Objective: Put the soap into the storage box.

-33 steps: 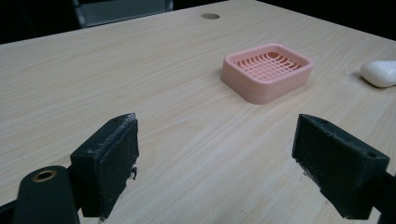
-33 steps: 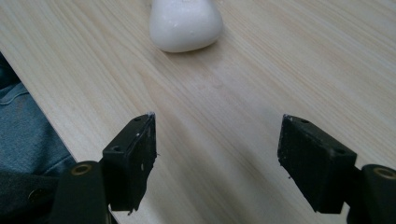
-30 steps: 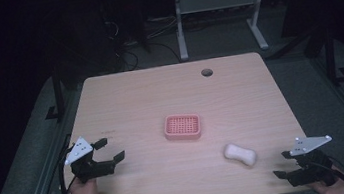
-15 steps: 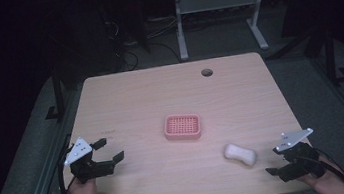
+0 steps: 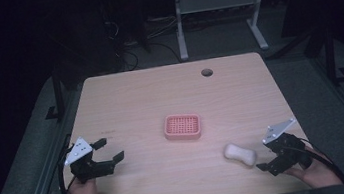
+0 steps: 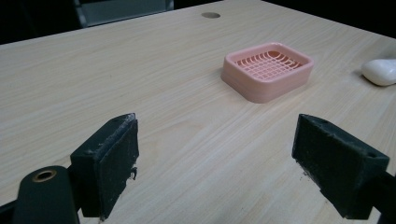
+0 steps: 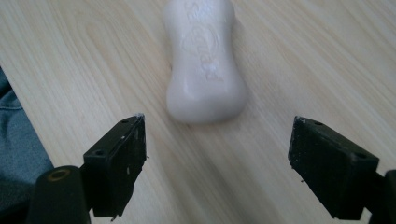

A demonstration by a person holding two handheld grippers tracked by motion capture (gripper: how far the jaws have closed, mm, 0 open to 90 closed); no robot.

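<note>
Item: soap bar (image 5: pixel 240 154), white, waisted shape with embossed lettering, lying flat on the desk (image 5: pixel 139 96) near its front right edge, apart from the pink soap dish (image 5: pixel 182 127) at desk centre.

Right tongs (image 5: pixel 265 161): released, jaws spread wide, aimed along the bar's long axis and just short of its near end; nothing between them yet.

Left tongs (image 5: pixel 109 153): released, jaws wide apart, resting low at the front left of the desk, well apart from both items.

Risks, as judged:
- The bar looks smooth and rounded; a pinch on the bulging end could squirt it forward out of the jaws. The narrow waist seems the safer place.
- The bar lies close to the desk's front edge; a nudge from one jaw closing first could push it askew or towards that edge.
- The dish looks light and is unheld, so a clumsy set-down could shove it.

Hard to make out:
- Embossed wording, unreadable.
- Far end of the bar, cut off in the right gripper view.
- Room beyond the desk, too dark to read.
</note>
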